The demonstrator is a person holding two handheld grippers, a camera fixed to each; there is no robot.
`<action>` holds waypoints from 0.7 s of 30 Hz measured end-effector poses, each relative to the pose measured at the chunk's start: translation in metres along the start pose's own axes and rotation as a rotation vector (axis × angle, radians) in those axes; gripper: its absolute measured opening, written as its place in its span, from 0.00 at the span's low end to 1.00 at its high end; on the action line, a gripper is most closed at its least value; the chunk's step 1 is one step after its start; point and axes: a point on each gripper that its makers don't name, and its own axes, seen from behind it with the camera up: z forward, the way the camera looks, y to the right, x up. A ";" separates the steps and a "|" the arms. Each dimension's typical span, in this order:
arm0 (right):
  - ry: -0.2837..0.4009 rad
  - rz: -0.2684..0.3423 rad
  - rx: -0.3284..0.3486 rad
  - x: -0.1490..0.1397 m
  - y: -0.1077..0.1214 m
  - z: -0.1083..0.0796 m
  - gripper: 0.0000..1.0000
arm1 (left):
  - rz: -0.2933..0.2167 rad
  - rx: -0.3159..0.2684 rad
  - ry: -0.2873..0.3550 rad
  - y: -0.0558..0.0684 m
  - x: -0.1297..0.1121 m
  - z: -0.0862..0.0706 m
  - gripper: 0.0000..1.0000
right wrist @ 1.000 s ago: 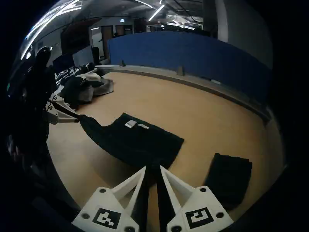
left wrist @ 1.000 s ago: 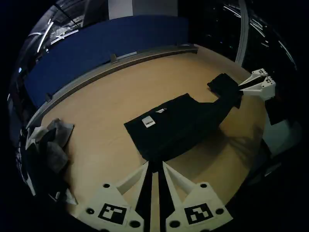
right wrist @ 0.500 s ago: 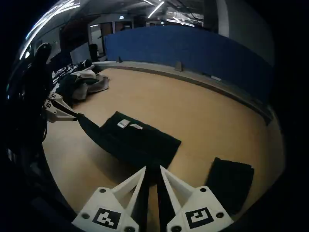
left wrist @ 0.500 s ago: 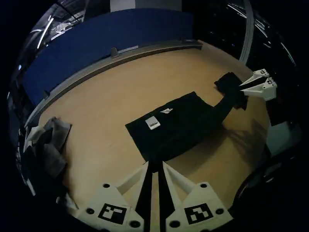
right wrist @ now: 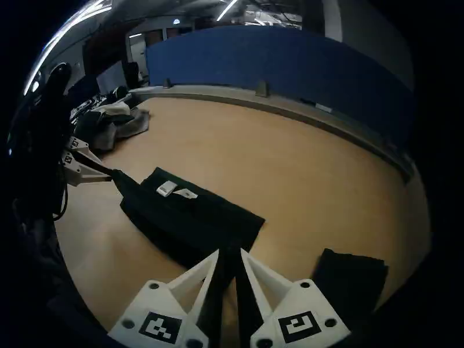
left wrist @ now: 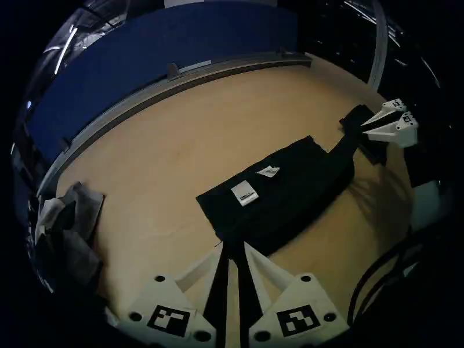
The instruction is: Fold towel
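A black towel (left wrist: 278, 194) with two white tags lies half folded on the wooden table (left wrist: 174, 151). In the left gripper view my left gripper (left wrist: 233, 250) is shut on the towel's near corner, and the right gripper (left wrist: 364, 129) pinches the far corner, lifted off the table. The right gripper view has the same towel (right wrist: 185, 217) stretched between my right gripper (right wrist: 231, 255), shut on its near corner, and the left gripper (right wrist: 111, 173) at its far corner.
A second folded black towel (right wrist: 348, 284) lies on the table at my right, seen behind the right gripper (left wrist: 362, 119). A heap of grey and dark cloths (left wrist: 64, 232) sits at the table's left end. A blue partition (right wrist: 290, 64) runs along the far edge.
Both grippers have carried the towel's held edge forward over the rest of it. The towel looks shorter and more doubled, and its tags sit closer to the middle.
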 end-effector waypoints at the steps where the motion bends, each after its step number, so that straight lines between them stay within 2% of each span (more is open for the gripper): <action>1: -0.004 0.003 -0.001 0.000 0.002 0.003 0.11 | 0.001 0.000 -0.003 -0.001 0.000 0.003 0.10; 9: -0.039 0.024 -0.008 -0.001 0.013 0.028 0.11 | 0.006 0.011 -0.031 -0.009 0.003 0.028 0.10; 21: -0.093 0.048 -0.011 -0.013 0.019 0.059 0.11 | 0.008 0.029 -0.055 -0.018 -0.002 0.058 0.10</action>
